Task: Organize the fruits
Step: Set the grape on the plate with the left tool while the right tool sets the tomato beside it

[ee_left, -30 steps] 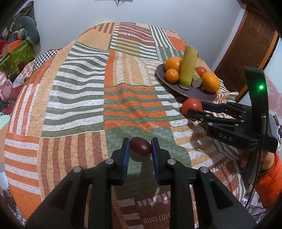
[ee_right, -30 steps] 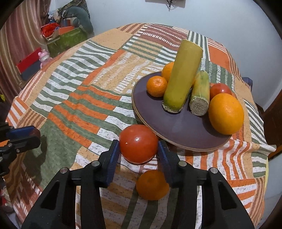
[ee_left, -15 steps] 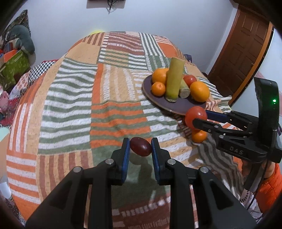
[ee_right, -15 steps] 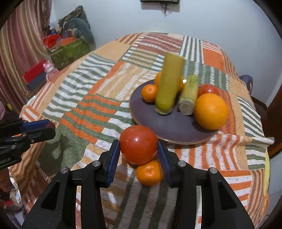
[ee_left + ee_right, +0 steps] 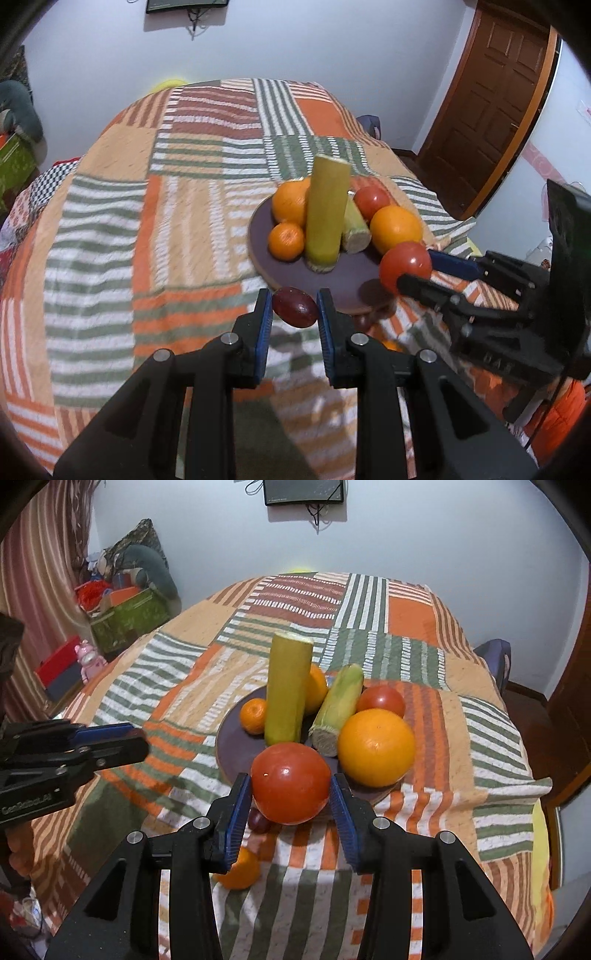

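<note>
My left gripper is shut on a small dark red plum and holds it in the air at the near edge of the purple plate. My right gripper is shut on a red tomato, also lifted near the plate's front rim; the tomato shows in the left wrist view too. The plate carries two oranges, a mandarin, a tomato, a tall yellow-green stalk and a corn piece. A mandarin and a dark plum lie on the cloth below my right gripper.
The table wears a striped patchwork cloth. A wooden door stands at the right. Boxes and toys sit on the floor at the left. A chair is behind the table.
Both grippers have risen and moved toward the plate with their fruit. The plum is now at the plate's near edge and the tomato at its front rim.
</note>
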The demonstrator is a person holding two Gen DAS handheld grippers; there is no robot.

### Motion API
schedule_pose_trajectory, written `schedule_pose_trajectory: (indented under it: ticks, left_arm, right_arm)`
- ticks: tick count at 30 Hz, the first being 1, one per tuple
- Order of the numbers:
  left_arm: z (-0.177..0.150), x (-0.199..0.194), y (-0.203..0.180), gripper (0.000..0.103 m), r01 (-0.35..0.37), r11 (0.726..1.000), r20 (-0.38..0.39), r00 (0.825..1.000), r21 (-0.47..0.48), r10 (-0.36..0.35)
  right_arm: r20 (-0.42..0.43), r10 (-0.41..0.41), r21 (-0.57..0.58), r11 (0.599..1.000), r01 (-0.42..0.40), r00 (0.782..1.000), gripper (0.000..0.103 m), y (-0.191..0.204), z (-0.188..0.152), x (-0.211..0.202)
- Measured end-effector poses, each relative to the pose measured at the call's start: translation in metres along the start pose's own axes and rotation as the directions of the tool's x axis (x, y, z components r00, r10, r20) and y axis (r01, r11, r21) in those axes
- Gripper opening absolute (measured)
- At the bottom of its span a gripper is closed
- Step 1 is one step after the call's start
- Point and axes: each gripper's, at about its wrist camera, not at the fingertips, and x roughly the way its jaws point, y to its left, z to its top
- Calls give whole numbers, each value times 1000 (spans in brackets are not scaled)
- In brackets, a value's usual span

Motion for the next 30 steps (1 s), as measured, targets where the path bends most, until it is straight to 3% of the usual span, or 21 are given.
schedule_pose_trajectory:
  ticks: [16,24,30]
  left_arm:
    - [16,77,-2,24,34,999,-103,994,8,-33]
    - [9,87,-4,24,30,999,-119,992,22,-27]
    - [10,79,-5,40,22,1000,-109,994,4,-22]
  right_arm:
    - [-41,43,11,999,-42,998,41,-10,-8,36]
    - [-44,52,22,998,-51,998,41,-13,-6,38]
    - [-59,34,2,999,-34,998,42,-11,-6,37]
